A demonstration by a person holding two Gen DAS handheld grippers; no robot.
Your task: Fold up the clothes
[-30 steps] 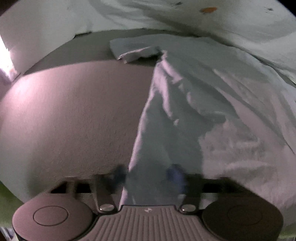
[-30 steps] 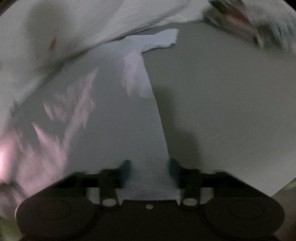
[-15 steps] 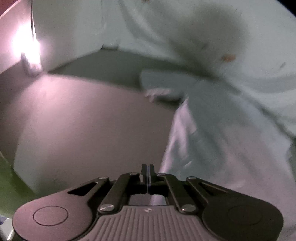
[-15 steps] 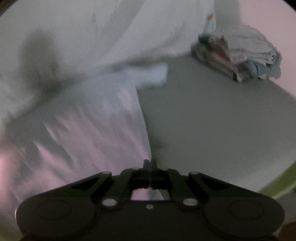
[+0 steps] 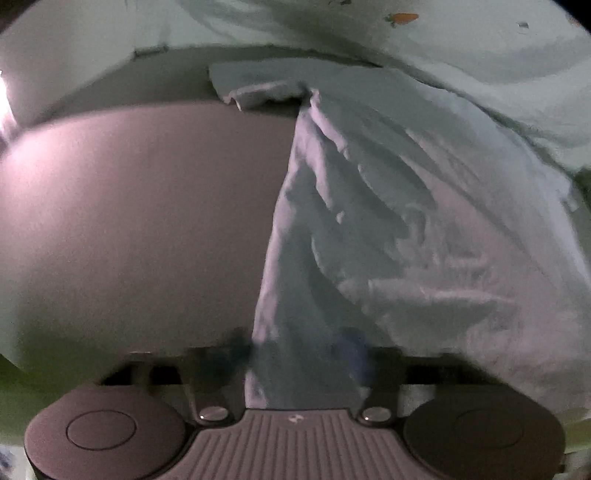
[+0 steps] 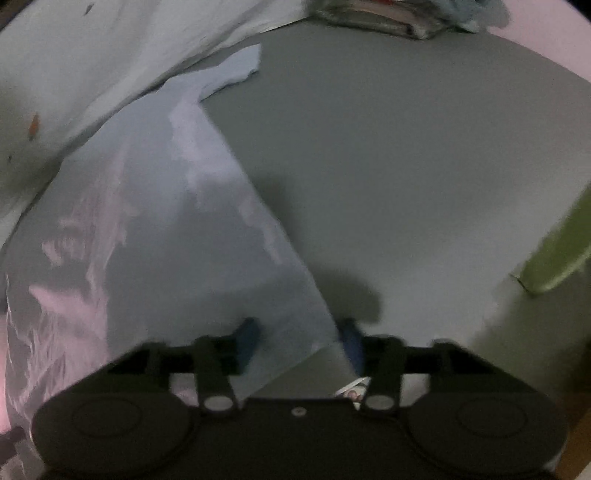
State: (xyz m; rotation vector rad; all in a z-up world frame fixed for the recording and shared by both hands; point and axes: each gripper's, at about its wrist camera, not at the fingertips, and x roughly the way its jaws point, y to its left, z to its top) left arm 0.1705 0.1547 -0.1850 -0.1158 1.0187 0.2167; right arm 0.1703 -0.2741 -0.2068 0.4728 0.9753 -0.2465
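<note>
two views split the scene between them: only the right wrist camera catches the stack of folded clothes at the far edge of the grey table and a green strip at its right side, while only the left wrist camera shows the bright light at far left. both see the white sheet with an orange mark lying behind the work.

the pale blue garment lies spread on the table, wrinkled, one short sleeve sticking out at the far end, its near hem reaching both tools (the picture is dim and a little blurred).

the left gripper sits low with fingers spread, the garment's edge between them. the right gripper is likewise spread wide, the garment's corner lying between its blue fingertips.
</note>
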